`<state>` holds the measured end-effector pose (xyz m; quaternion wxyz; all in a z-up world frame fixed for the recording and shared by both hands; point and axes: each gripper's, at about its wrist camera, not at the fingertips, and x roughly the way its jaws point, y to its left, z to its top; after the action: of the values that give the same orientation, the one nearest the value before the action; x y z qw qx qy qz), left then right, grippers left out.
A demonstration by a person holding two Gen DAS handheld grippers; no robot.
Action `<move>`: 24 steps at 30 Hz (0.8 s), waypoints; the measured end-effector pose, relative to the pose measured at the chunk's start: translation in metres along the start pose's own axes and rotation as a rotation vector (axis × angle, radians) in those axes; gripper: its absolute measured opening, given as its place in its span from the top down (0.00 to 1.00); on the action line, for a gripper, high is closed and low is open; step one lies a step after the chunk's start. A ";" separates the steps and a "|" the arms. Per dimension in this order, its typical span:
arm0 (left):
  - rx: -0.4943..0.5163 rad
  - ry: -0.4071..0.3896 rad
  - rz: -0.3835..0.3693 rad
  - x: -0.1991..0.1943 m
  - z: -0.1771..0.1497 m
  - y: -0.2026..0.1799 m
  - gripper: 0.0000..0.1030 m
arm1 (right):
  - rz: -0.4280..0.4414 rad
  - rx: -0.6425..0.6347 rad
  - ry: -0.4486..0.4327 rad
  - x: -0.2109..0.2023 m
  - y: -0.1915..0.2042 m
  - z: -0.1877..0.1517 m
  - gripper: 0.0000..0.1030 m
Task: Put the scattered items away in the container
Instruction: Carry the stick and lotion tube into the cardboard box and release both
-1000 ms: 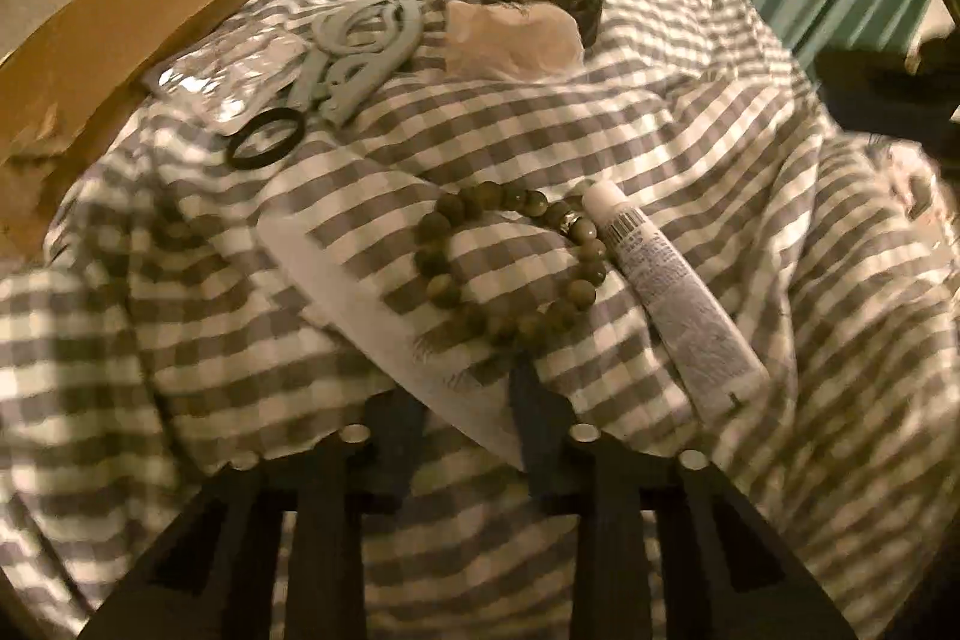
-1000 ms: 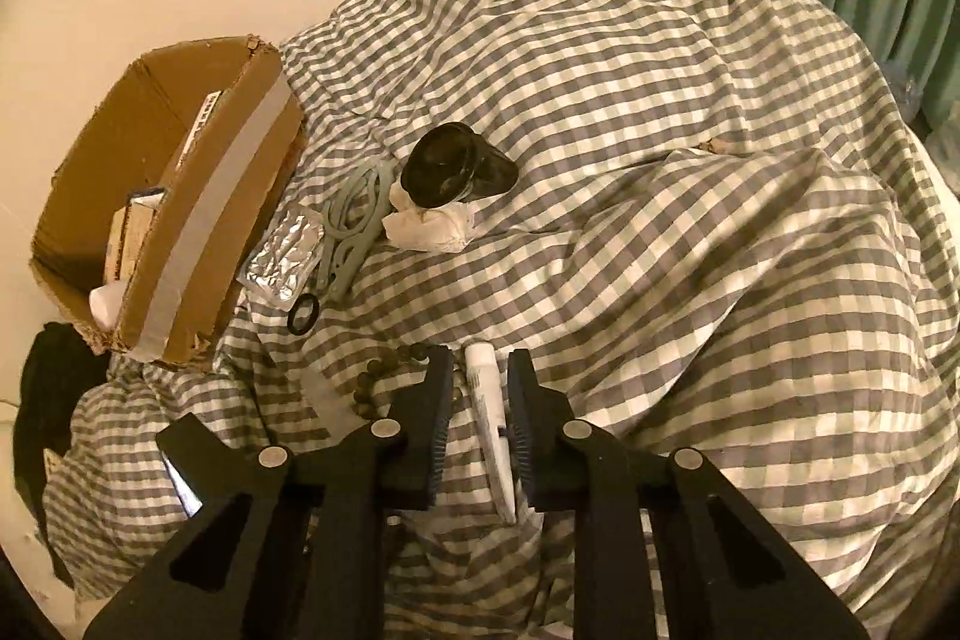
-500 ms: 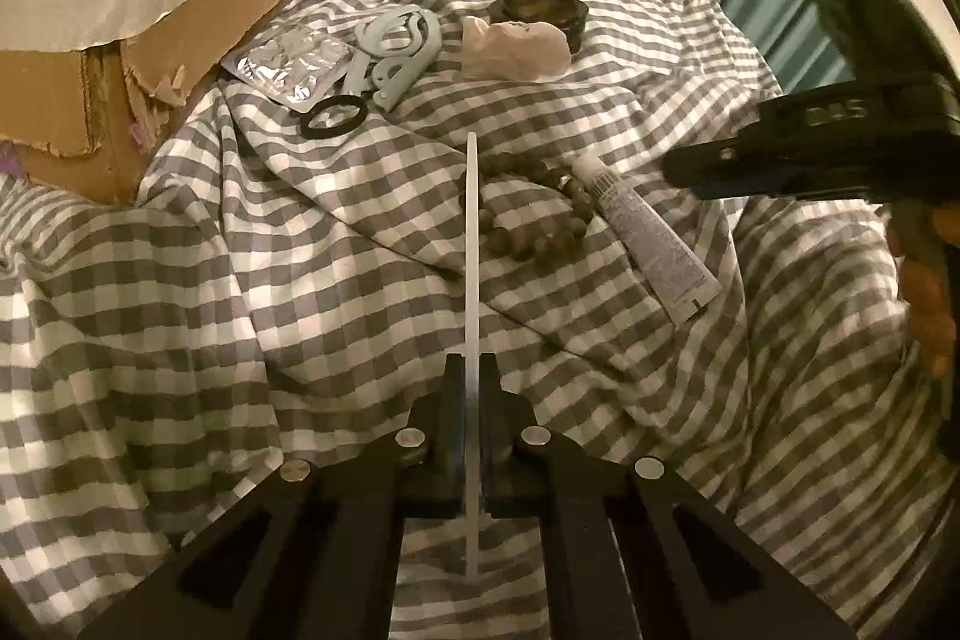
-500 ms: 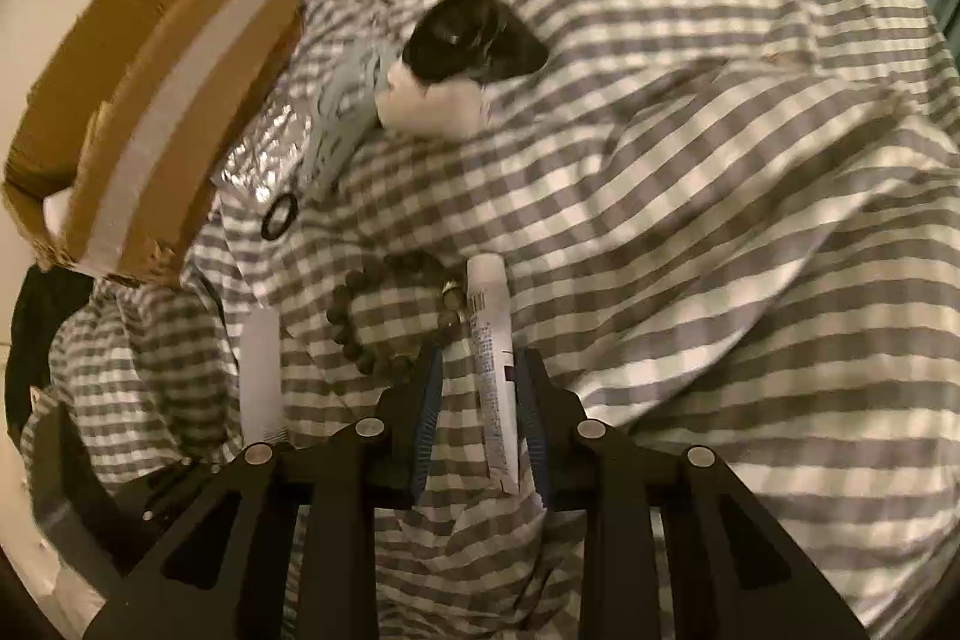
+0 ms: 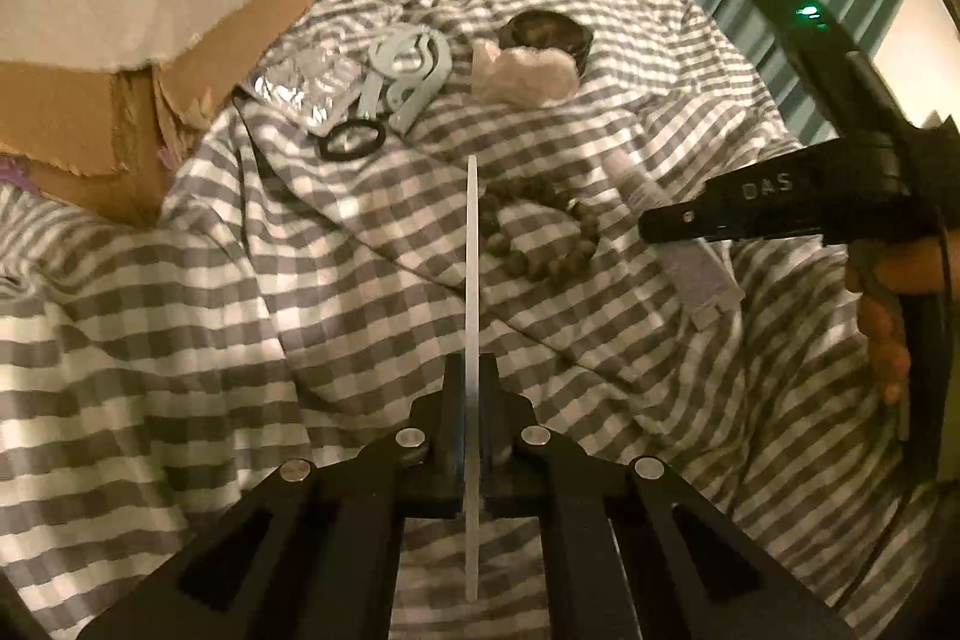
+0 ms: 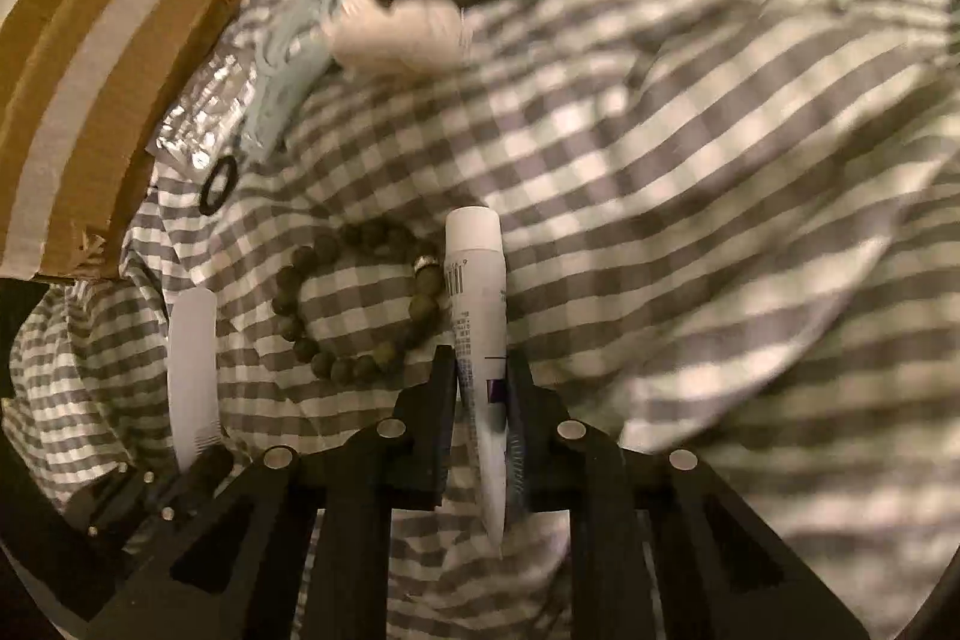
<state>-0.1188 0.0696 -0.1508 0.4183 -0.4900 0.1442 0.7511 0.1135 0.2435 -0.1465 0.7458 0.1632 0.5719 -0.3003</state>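
Firmly, the left gripper (image 5: 472, 376) clamps a thin white comb (image 5: 472, 256) edge-on; the right gripper (image 6: 482, 370), jaws just closing, pinches the white tube (image 6: 477, 292); a bead bracelet (image 6: 354, 298) lies just left of it.

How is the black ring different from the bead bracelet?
The black ring is one smooth, thin, small loop; the bead bracelet is a bigger loop of many round brownish beads. The ring lies beside the foil packet; the bracelet lies against the white tube. Both lie on the checked cover.
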 end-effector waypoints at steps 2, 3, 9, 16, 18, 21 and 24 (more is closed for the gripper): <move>0.008 -0.017 0.001 -0.011 0.002 -0.002 0.97 | 0.005 0.012 -0.051 -0.019 0.004 -0.010 0.85; 0.016 -0.029 -0.002 -0.019 0.004 -0.004 0.97 | 0.010 0.010 -0.069 -0.028 0.006 -0.015 0.85; 0.054 -0.128 -0.027 -0.073 0.030 -0.007 0.97 | -0.017 -0.056 -0.231 -0.099 0.035 -0.046 0.85; 0.052 -0.267 -0.035 -0.151 0.100 0.022 0.97 | 0.065 -0.107 -0.362 -0.163 0.089 -0.034 0.85; 0.048 -0.303 -0.009 -0.171 0.122 0.038 0.97 | 0.086 -0.165 -0.408 -0.182 0.117 -0.024 0.85; 0.028 -0.333 0.022 -0.183 0.149 0.064 0.97 | 0.141 -0.207 -0.444 -0.196 0.153 -0.005 0.85; -0.005 -0.339 0.106 -0.180 0.172 0.100 0.97 | 0.181 -0.238 -0.450 -0.190 0.184 0.023 0.85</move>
<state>-0.2709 0.0293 0.0668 0.3955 -0.3489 0.0952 0.8442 0.2164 0.4208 0.0225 0.8918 0.0538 0.4062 -0.1917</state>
